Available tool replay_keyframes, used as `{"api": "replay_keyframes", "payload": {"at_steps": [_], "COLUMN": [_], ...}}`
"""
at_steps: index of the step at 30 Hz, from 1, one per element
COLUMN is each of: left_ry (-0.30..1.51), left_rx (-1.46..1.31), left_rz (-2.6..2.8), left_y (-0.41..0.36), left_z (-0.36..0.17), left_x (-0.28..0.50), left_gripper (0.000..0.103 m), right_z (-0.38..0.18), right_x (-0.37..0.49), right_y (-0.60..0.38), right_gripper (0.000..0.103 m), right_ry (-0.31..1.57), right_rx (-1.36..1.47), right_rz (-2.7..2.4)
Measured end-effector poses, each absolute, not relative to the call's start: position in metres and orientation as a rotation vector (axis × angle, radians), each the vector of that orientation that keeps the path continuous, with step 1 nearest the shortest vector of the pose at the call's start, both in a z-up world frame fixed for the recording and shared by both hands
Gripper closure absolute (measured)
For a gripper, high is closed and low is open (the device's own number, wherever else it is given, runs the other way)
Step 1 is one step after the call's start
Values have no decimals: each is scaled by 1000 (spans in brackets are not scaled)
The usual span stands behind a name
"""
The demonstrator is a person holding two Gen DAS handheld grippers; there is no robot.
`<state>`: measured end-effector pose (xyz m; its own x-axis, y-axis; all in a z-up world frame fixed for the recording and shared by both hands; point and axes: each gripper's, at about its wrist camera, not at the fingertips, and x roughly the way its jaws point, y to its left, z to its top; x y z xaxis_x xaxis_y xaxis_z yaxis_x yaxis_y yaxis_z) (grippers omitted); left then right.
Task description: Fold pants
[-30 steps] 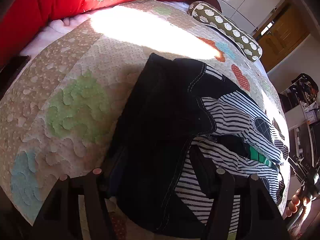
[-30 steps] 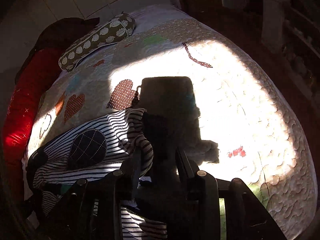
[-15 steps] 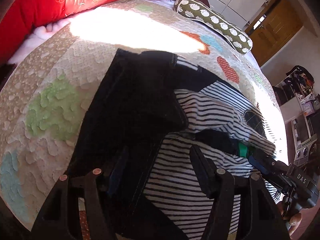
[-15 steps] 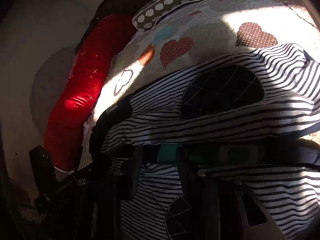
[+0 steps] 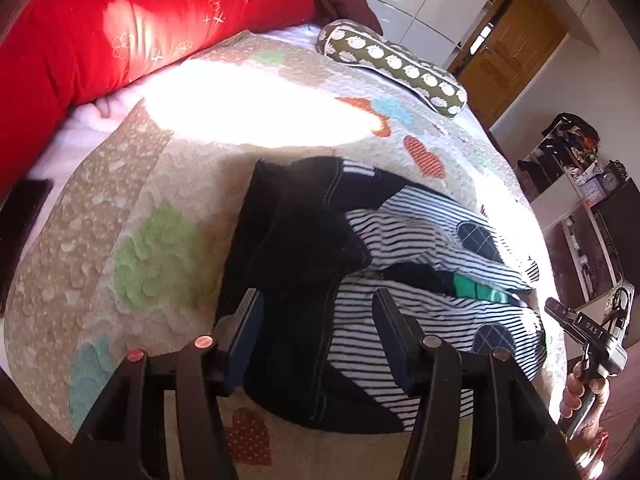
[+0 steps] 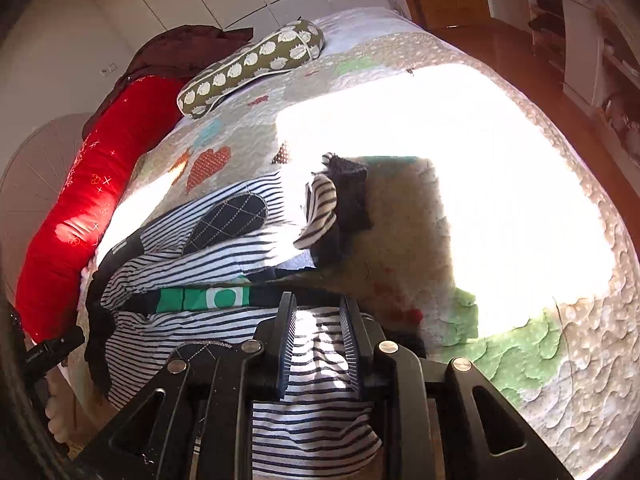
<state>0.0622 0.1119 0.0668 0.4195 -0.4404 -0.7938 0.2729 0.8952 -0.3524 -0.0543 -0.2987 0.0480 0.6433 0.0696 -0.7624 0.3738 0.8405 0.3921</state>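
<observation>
The pants are striped navy-and-white with dark knee patches and a dark seat and waist part. They lie crumpled on the quilted bed and also show in the right wrist view. My left gripper is open, its fingers straddling the dark waist part just above the fabric. My right gripper has its jaws partly apart over the striped leg cloth near the bed's near edge; the cloth lies between the fingers, and I cannot tell if it is pinched. The right gripper's body shows at the left view's right edge.
A long red bolster lies along the far left of the bed. A green dotted bolster lies at the head, also in the right wrist view. Shelves and a wooden door stand beyond the bed on the right. Bright sun patches wash out parts of the quilt.
The right gripper swung back from the left side toward the bed's sunlit side, now over the striped leg end. The left gripper pulled back slightly; the pants sit a little farther from it.
</observation>
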Motion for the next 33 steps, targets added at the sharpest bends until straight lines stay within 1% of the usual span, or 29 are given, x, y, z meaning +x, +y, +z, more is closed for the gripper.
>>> {"api": "replay_keyframes", "payload": {"at_steps": [1,4,5,6,11,15,20,25,26,27,28,29,30,33], "left_ry": [1040,1030,1034,1043,1107,1157,1200,1198,1190,1179,1176,1176,1168,1126], "left_rx": [-169,-96,-70,-52,21,84,183,234,256,276,277,271,265,234], "left_rz": [-472,-528,-541,-554,-661,-698,-731,-750,-749,-752,-764,-768,-766,-738], "left_y": [106,76,65,55,12,-9,-25,-33,-34,-34,-32,-31,-28,-18], "left_z": [73,81,80,77,58,36,8,3,3,3,4,6,10,27], "left_x": [69,100,112,124,169,189,201,200,196,191,187,185,182,174], "left_gripper": [42,41,41,41,41,41,40,40,53,63,84,95,95,95], "right_z": [54,73,75,76,55,32,3,-2,-2,-1,0,-1,1,15], "right_x": [-46,-12,6,23,99,131,143,138,135,131,128,127,124,112], "right_y": [-300,-289,-285,-278,-252,-250,-259,-260,-258,-256,-254,-253,-252,-253], "right_gripper": [70,59,53,51,51,51,51,47,51,64,73,94,97,97], "right_ry": [861,879,894,911,1022,1100,1171,1146,1144,1145,1148,1151,1147,1102], "right_rx": [549,434,381,328,173,80,86,104,105,119,146,173,188,211], "right_rz": [-157,-94,-70,-48,47,55,130,151,155,166,185,202,200,170]}}
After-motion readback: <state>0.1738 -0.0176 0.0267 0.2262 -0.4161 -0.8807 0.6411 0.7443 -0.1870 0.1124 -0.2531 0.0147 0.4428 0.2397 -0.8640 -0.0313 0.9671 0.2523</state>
